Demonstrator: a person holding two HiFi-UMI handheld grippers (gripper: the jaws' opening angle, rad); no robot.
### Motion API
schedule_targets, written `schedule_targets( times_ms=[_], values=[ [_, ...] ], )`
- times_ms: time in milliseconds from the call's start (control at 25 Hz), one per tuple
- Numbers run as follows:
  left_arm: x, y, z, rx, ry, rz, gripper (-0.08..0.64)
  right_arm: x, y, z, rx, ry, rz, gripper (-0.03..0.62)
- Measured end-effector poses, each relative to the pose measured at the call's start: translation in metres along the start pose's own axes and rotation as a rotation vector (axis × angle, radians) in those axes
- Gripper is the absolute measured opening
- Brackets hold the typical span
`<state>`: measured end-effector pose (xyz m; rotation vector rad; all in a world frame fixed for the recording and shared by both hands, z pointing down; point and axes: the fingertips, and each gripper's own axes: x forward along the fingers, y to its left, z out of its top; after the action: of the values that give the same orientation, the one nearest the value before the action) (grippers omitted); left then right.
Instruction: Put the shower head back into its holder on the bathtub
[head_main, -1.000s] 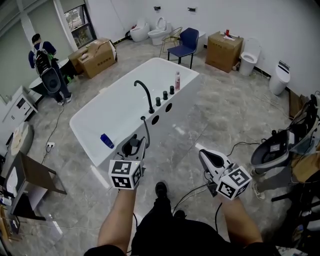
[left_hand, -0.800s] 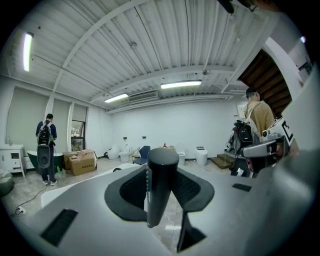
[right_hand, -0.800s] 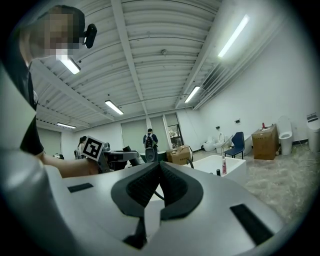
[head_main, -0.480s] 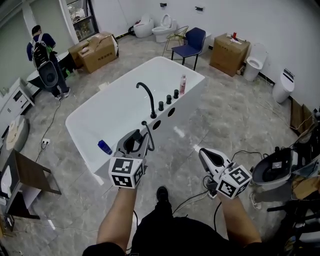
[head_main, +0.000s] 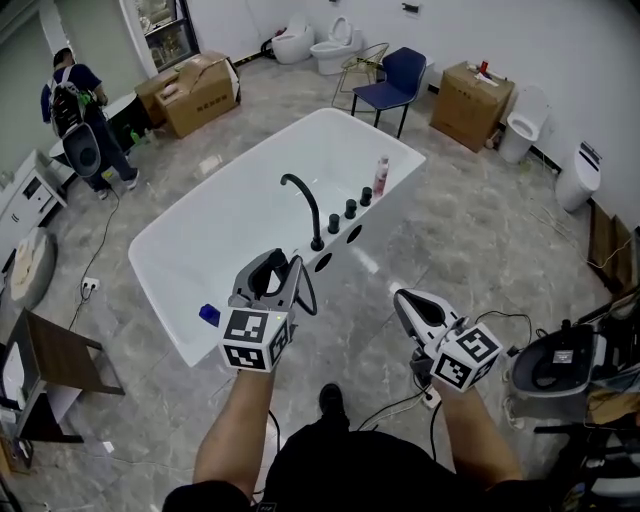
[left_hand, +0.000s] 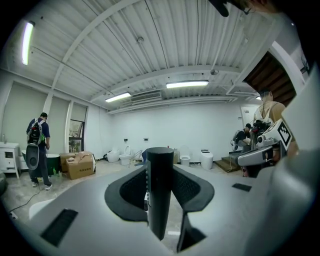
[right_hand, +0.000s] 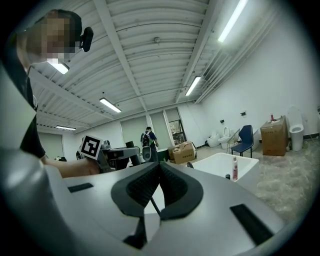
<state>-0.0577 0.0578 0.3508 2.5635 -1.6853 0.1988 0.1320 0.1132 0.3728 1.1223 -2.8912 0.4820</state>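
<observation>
The white bathtub (head_main: 220, 170) lies slantwise ahead, with a black curved faucet (head_main: 305, 205) and a row of black knobs (head_main: 350, 210) on its near rim. My left gripper (head_main: 268, 272) hangs over the near rim and is shut on the black shower head (head_main: 262, 285); its hose (head_main: 305, 290) loops off to the right. In the left gripper view the shower head (left_hand: 160, 190) stands as a dark cylinder between the pads. My right gripper (head_main: 408, 305) is shut and empty over the floor to the tub's right; in its own view the right gripper (right_hand: 159, 167) has its jaws meeting.
A pink bottle (head_main: 381, 175) stands on the tub's rim and a blue thing (head_main: 209, 314) lies inside. A person (head_main: 75, 110) stands far left near cartons (head_main: 200, 95). A blue chair (head_main: 400, 75), toilets and a carton line the back. Cables and gear (head_main: 560, 370) lie right.
Both grippers have moved forward towards the tub, which now looks nearer. The left one, still holding the shower head, has come over the near rim.
</observation>
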Motion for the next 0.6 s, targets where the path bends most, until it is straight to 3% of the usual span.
schedule_targets(
  times_ms=[600],
  values=[
    [0.032, 0.054, -0.002, -0.04, -0.014, 0.016, 0.14, 0.078, -0.018, 0.009, -0.03, 0.065, 0.049, 0.016]
  ],
)
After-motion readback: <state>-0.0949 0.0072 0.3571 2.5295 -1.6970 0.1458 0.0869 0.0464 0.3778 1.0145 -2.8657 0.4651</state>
